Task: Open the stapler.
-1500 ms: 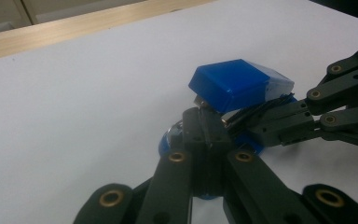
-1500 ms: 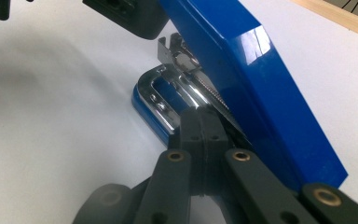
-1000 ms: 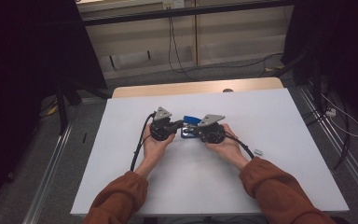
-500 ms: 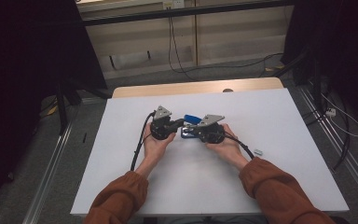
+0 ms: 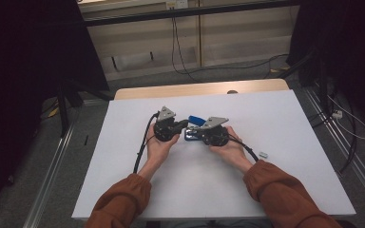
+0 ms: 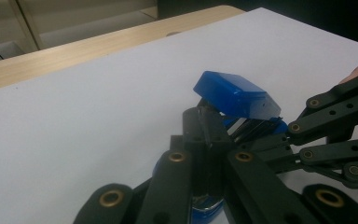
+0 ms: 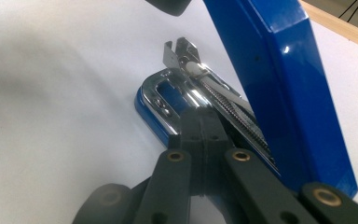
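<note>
A blue stapler (image 5: 196,118) lies at the middle of the white table (image 5: 123,142) with its blue lid (image 6: 235,95) swung up. Its chrome staple rail (image 7: 189,65) and blue base (image 7: 147,109) are bared. My left gripper (image 5: 184,125) comes in from the left, jaws shut, tips (image 6: 205,119) just under the raised lid and over the base. My right gripper (image 5: 196,130) comes in from the right, jaws shut, tips (image 7: 201,116) resting against the rail beside the lid (image 7: 279,79). I cannot tell whether either pair pinches a part of the stapler.
A small silvery piece (image 5: 263,154) lies on the table right of the right hand. A black cable (image 5: 140,152) trails from the left gripper toward the front left. A wooden strip (image 5: 199,89) runs along the table's far edge; dark stands flank both sides.
</note>
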Motion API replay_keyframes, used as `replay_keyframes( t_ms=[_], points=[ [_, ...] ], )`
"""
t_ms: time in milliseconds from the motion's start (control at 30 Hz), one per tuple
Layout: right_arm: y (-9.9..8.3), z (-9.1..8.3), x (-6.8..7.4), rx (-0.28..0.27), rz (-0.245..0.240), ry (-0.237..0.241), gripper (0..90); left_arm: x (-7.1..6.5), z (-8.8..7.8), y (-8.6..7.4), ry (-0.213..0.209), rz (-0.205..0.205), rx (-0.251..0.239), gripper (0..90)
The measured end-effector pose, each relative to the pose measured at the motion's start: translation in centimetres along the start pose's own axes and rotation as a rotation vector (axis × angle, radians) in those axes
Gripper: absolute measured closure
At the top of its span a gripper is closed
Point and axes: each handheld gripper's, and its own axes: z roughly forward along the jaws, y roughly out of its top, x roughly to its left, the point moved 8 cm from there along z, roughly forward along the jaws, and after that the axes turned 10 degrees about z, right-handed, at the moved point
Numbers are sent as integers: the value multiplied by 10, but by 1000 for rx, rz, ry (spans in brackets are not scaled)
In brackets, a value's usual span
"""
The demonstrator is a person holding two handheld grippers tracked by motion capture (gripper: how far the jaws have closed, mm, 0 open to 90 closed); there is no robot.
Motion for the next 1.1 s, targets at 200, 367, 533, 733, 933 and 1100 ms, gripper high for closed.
replay_keyframes(
  t_ms=[200, 367, 533, 733, 933, 1100],
  points=[
    [2, -1, 2, -10, 1, 6, 900, 1, 0, 0, -1, -3, 0, 900],
    [11, -3, 8, -64, 3, -2, 900, 1, 0, 0, 1, 3, 4, 900],
    [16, -2, 7, -96, 22, -25, 900, 1, 1, 0, 1, -7, 1, 900],
    [19, 3, 11, -114, 28, -27, 900, 1, 1, 0, -1, -9, -1, 900],
    [24, 4, 11, -138, 37, -50, 900, 1, 1, 0, -3, -12, -1, 900],
    [26, 6, 11, -150, 44, -65, 900, 2, 1, -1, -5, -8, 1, 900]
  ],
)
